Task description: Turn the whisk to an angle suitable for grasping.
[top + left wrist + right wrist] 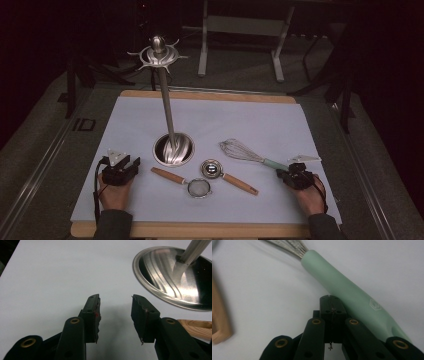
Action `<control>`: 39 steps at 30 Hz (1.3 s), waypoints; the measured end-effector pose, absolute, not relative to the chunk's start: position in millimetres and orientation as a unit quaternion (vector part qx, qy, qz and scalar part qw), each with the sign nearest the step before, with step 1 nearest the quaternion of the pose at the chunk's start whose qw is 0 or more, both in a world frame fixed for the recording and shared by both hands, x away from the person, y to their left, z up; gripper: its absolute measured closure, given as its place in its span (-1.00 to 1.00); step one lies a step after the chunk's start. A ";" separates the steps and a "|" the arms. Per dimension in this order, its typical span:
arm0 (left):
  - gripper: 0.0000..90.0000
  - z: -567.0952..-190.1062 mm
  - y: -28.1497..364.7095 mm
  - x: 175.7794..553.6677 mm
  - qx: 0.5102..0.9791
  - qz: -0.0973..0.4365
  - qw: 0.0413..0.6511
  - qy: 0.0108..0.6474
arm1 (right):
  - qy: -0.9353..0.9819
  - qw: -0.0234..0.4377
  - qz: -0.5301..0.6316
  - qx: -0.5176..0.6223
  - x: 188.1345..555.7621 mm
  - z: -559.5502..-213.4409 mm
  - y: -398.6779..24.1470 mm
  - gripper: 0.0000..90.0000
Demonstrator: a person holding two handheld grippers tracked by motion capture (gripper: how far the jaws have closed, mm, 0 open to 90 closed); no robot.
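My right tongs (pixel 332 305) are closed on nothing, just beside the whisk's (pixel 250 154) green handle on the counter (pixel 125 125). My left tongs (pixel 115 312) rest open and empty near the stand's steel base (pixel 175 277).

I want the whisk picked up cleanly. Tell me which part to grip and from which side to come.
Grip the whisk by its mint-green handle, probably near the middle, not the thin wires. It lies flat on the table, handle end towards the right gripper, whose jaws are shut beside it. Open them, then come down from above with one jaw on each side of the handle.
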State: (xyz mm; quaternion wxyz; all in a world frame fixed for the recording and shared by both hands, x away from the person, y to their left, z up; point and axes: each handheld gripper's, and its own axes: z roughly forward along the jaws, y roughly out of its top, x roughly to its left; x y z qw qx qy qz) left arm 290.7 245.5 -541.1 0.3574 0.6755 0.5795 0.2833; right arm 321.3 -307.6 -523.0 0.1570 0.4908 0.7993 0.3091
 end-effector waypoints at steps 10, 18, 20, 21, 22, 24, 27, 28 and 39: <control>0.31 -541.1 245.5 290.9 0.676 0.283 0.357 0.580 | 0.781 0.159 0.309 0.518 341.0 -523.1 -315.0 1.00; 0.31 -541.3 245.4 291.4 0.675 0.282 0.355 0.582 | 0.772 0.171 0.303 0.532 360.9 -522.9 -318.3 1.00; 0.31 -541.2 245.3 291.4 0.676 0.281 0.354 0.582 | 0.766 0.172 0.304 0.539 367.9 -523.2 -319.4 1.00; 0.31 -541.2 245.3 291.4 0.676 0.282 0.354 0.582 | 0.765 0.175 0.303 0.541 371.2 -523.2 -319.8 1.00; 0.31 -541.2 245.4 291.3 0.676 0.281 0.355 0.582 | 0.763 0.176 0.302 0.543 374.5 -523.2 -319.6 1.00; 0.31 -541.3 245.4 291.4 0.676 0.282 0.355 0.582 | 0.761 0.179 0.298 0.548 380.8 -522.7 -318.7 1.00; 0.31 -541.3 245.5 291.4 0.676 0.281 0.355 0.582 | 0.758 0.185 0.294 0.552 390.5 -522.7 -317.3 1.00; 0.31 -541.3 245.5 291.4 0.676 0.281 0.355 0.582 | 0.756 0.186 0.293 0.554 393.5 -522.6 -316.7 1.00; 0.31 -541.3 245.4 291.3 0.676 0.282 0.356 0.581 | 0.716 0.181 0.327 0.589 397.4 -514.9 -309.7 0.35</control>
